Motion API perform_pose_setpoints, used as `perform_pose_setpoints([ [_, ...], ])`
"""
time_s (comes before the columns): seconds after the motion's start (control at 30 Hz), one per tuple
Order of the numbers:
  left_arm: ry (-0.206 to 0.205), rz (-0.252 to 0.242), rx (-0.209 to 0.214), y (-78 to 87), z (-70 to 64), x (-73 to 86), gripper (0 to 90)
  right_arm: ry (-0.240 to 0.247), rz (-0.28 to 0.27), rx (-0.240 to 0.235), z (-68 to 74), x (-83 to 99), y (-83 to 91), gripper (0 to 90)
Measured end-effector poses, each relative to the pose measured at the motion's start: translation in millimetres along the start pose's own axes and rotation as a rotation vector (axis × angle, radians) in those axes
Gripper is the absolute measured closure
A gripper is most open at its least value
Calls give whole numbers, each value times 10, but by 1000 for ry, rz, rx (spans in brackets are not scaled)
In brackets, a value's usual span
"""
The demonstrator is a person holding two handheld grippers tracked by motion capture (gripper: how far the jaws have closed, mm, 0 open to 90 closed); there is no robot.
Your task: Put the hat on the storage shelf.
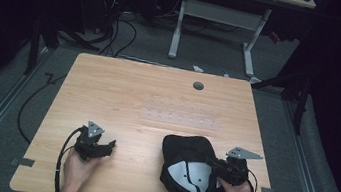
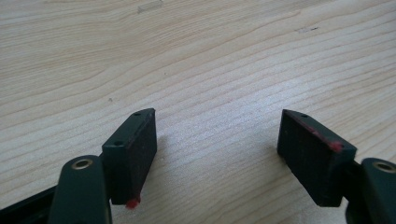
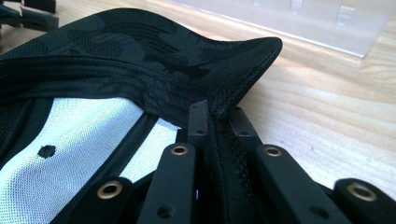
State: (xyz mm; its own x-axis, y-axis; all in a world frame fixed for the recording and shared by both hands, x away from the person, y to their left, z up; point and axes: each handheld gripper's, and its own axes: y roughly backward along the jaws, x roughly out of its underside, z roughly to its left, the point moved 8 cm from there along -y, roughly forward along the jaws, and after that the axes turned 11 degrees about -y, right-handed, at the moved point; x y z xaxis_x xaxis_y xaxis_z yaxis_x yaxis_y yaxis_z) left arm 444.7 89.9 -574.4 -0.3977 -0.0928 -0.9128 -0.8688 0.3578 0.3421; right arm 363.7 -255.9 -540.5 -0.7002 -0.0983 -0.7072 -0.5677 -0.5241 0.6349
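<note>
At the table's near edge: right gripper (image 3: 218,122), jaws pinched tight on the rim of an upturned black cap (image 1: 186,151); keep that hold firm. Left gripper (image 2: 217,154), jaws wide apart, empty, on bare wood. Its own view hides the cap; the right gripper view reveals white mesh lining (image 3: 65,140). Beyond: clear plastic strip (image 1: 180,118).

The high view looks forward and down over the whole wooden table (image 1: 109,87) from its near edge. The left gripper view faces bare tabletop closely. The right gripper view sits tight against the black cap (image 3: 140,51), also seen from above.
</note>
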Motion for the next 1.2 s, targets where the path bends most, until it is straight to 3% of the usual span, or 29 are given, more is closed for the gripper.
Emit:
perform_pose_setpoints([
  [0.27, -1, 10, -5, -6, -5, 2, 256, -3, -21, -11, -12, -89, 54, 831],
  [0.4, -15, 17, 4, 8, -37, 8, 271, -8, -25, -23, 12, -136, 83, 831],
  [0.5, -12, 15, 33, 38, -98, -19, 266, -5, -29, -30, 29, -179, 91, 831],
  [0.67, -8, -15, 97, 110, -292, -129, 235, 0, -30, -41, 64, -236, 98, 831],
  [0.97, -60, -12, 224, 203, -728, -193, 208, 1, -27, -56, 105, -331, 118, 830],
  [1.2, -104, -6, 297, 230, -1034, -211, 198, -5, -21, -69, 136, -367, 97, 830],
])
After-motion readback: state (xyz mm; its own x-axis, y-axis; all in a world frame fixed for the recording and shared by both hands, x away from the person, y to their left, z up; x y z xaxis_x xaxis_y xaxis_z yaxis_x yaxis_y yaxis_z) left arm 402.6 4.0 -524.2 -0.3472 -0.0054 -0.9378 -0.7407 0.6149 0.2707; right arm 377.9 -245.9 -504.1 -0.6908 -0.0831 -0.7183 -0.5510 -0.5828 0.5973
